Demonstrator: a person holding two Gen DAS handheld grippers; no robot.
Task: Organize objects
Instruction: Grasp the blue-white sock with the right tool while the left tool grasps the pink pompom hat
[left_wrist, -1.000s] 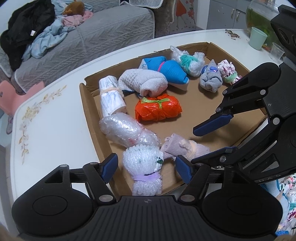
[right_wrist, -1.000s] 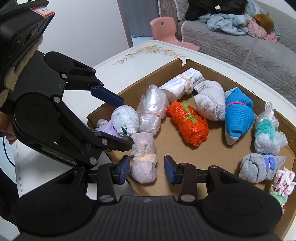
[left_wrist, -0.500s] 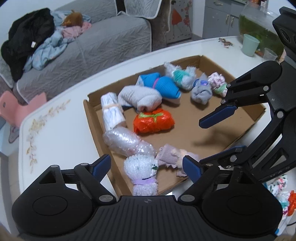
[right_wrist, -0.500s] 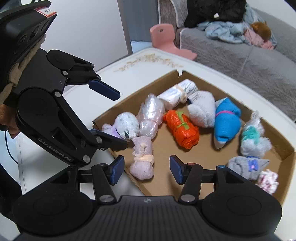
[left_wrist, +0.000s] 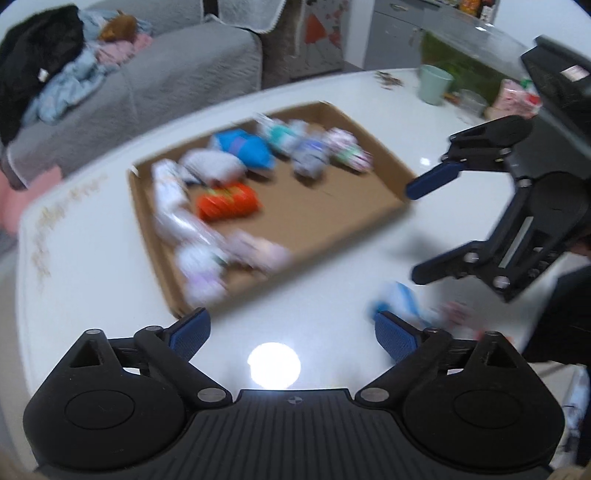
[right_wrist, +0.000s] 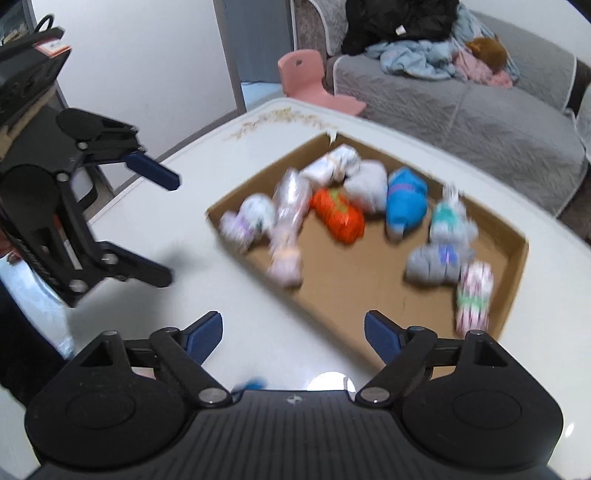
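Observation:
A shallow cardboard tray on a white table holds several rolled sock bundles, among them an orange one and a blue one; the view is motion-blurred. The tray, the orange bundle and the blue bundle show in the right wrist view too. My left gripper is open and empty over bare table in front of the tray. My right gripper is open and empty, also short of the tray. A few loose bundles lie on the table near the left gripper's right finger.
A grey sofa with piled clothes stands behind the table, with a pink child's chair beside it. A green cup and a fish tank stand at the table's far right. The white table surrounds the tray.
Both grippers have pulled back and up away from the tray and opened wider. The bundles stay in the tray. Loose bundles on the table have come into the left view.

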